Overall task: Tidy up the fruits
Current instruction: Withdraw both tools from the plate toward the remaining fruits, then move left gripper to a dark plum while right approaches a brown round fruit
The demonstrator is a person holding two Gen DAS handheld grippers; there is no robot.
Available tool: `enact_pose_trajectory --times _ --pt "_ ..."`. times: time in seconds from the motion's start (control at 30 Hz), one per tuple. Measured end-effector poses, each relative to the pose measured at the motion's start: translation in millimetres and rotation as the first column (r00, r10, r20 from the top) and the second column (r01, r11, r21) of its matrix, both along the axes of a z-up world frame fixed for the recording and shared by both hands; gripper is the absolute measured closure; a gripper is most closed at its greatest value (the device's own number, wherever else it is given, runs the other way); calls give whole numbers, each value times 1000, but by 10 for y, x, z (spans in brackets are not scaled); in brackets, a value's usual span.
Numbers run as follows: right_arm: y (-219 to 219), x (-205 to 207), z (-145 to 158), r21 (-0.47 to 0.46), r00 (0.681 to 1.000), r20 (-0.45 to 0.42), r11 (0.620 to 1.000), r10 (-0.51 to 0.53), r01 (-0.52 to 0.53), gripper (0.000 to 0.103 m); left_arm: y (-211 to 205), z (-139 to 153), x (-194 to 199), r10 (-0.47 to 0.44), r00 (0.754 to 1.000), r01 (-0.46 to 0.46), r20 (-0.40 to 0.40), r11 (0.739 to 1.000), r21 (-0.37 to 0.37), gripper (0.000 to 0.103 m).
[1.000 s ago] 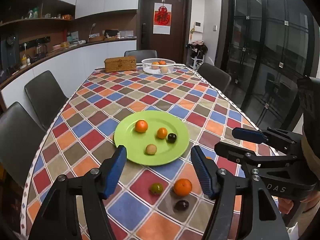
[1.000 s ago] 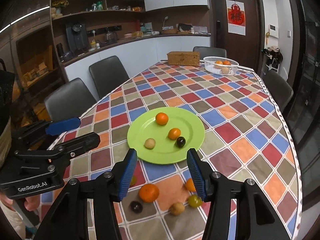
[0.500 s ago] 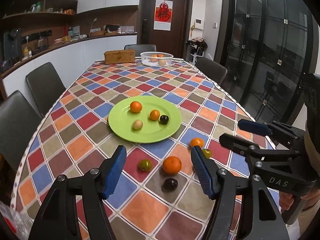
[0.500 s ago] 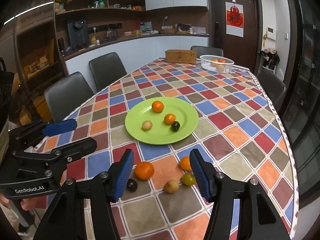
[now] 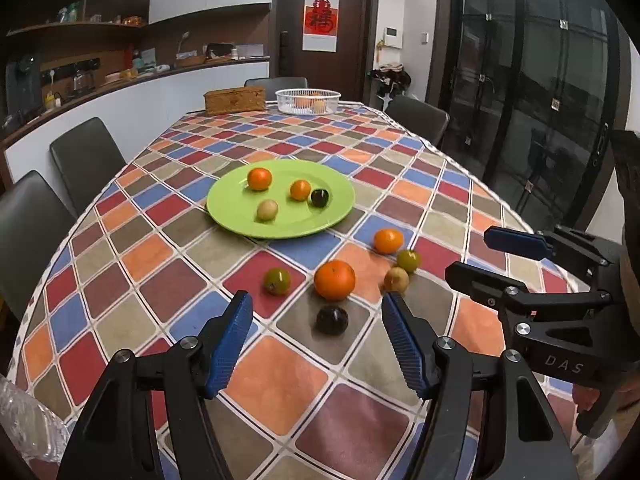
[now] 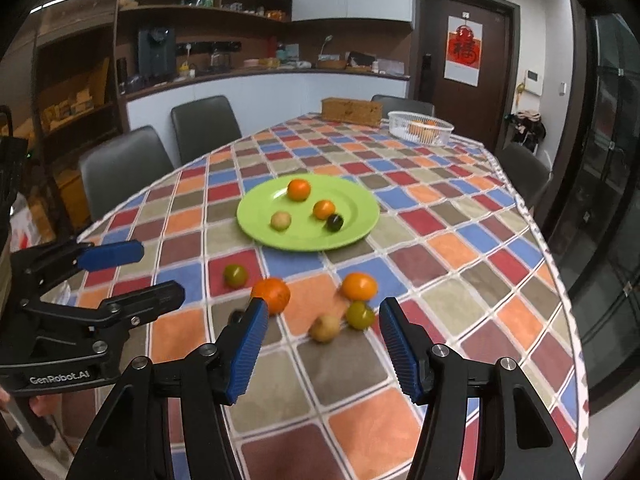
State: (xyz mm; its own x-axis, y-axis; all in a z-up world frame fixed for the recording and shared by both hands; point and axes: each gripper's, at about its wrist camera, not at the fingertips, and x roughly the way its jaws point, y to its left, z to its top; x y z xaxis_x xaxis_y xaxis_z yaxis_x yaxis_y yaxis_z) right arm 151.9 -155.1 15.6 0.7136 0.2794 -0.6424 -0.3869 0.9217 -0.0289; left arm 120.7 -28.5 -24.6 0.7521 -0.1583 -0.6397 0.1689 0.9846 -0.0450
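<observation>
— While we hold both tools above the near end of the checked tablecloth (image 5: 280, 384), where does the fruit lie?

— Our left gripper (image 5: 316, 344) has its blue pads spread wide with nothing between them. Just ahead of it, between the pads in its view, sits a dark plum (image 5: 332, 320); a big orange (image 5: 334, 280) is just beyond that, with a green fruit (image 5: 277, 281) ahead to the left.

— And on our right side?

— Our right gripper (image 6: 320, 340) is also parted and carries nothing. A tan fruit (image 6: 325, 328) lies just ahead between its pads, touching or nearly touching a yellow-green fruit (image 6: 359, 314); a smaller orange (image 6: 359, 285) sits just past those two.

— What about the plate?

— Farther ahead of both tools is the green plate (image 5: 236, 216), well apart from the loose fruit. It bears two oranges, one pale round fruit and one dark one.

— Anything beyond it?

— At the far end we see a white basket (image 5: 288, 100) with orange fruit inside, and a woven box (image 5: 234, 100) just left of it. We cannot tell what the fruit in the basket is.
</observation>
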Motion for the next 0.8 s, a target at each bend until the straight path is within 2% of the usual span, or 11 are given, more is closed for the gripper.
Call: enact_pose_trajectory --times 0.2,0.37,0.67,0.8 --pt "30 -19 -181 -48 1000 -18 999 20 -21 44 -50 -209 67 -14 999 15 -35 1000 22 37" --pt "39 63 -337 -51 998 -56 998 29 -32 44 -86 -360 172 -30 997 32 -78 999 27 38" --pt "38 268 -551 -30 992 -124 999 32 -36 45 -121 -542 383 -47 990 47 -130 999 2 46" --pt "39 357 -614 -22 989 -144 999 35 -39 50 -145 -610 461 -57 988 57 -146 998 -4 50"
